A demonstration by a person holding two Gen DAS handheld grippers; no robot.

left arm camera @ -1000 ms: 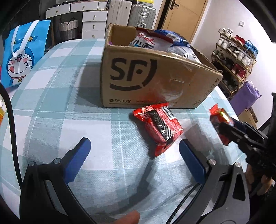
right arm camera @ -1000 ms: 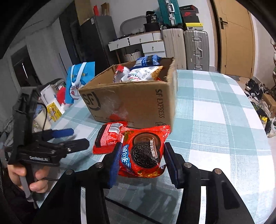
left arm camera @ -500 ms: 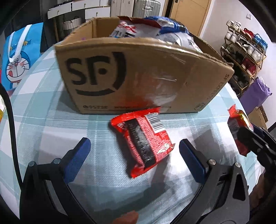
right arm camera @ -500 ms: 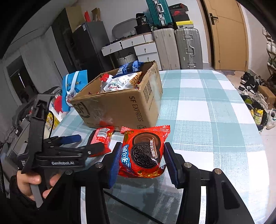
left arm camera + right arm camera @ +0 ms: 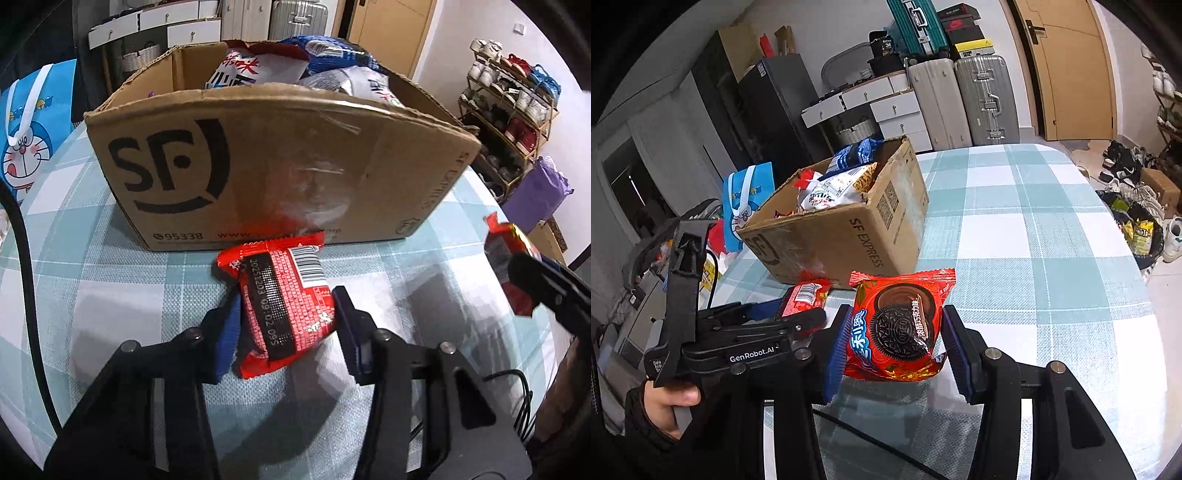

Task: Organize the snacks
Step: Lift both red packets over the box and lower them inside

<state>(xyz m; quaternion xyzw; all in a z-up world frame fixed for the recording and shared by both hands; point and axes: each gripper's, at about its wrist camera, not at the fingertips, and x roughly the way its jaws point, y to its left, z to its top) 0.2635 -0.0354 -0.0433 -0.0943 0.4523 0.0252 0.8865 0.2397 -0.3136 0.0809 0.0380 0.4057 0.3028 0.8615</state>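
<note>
The left gripper [image 5: 286,325] has just been closing, and its blue pads now pinch the red crinkly foil snack packet [image 5: 284,302] lying back-side up on the checked tablecloth [image 5: 129,295], just short of the brown cardboard box [image 5: 258,166] ahead of it. The right gripper [image 5: 895,341] is clamped across a red Oreo biscuit pouch [image 5: 897,325] held clear of the cloth. Both packs look light, soft and slippery with breakable biscuits inside, so a mid-body pinch across the width, not the crimped ends, seems safest.

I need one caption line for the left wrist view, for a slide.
Left gripper shut on a red snack packet lying on the checked tablecloth before the snack-filled cardboard box.
</note>
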